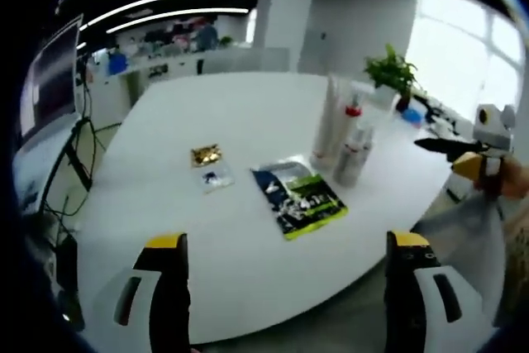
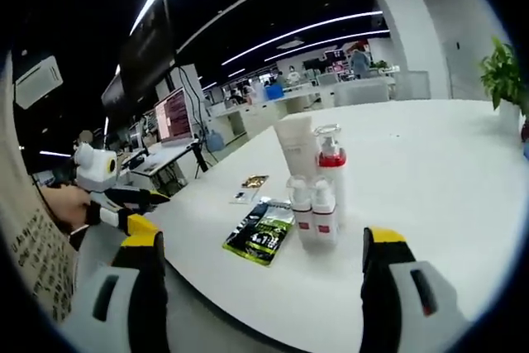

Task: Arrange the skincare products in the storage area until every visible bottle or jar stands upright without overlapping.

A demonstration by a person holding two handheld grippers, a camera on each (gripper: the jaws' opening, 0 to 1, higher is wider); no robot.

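White skincare bottles and tube (image 2: pixel 316 183), frame centre on the white tabletop (image 2: pixel 430 171): upright, clustered, apparently done. Green sachet (image 2: pixel 261 232) lies flat. Left tongs (image 1: pixel 285 245), right tongs (image 2: pixel 260 241): wide open, empty.

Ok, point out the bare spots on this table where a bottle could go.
The white table is bare beyond the small gold sachet, along the near edge below the green-and-black flat packet, and right of the bottles in the right gripper view. It is crowded where the white tube and red-collared clear bottles cluster.
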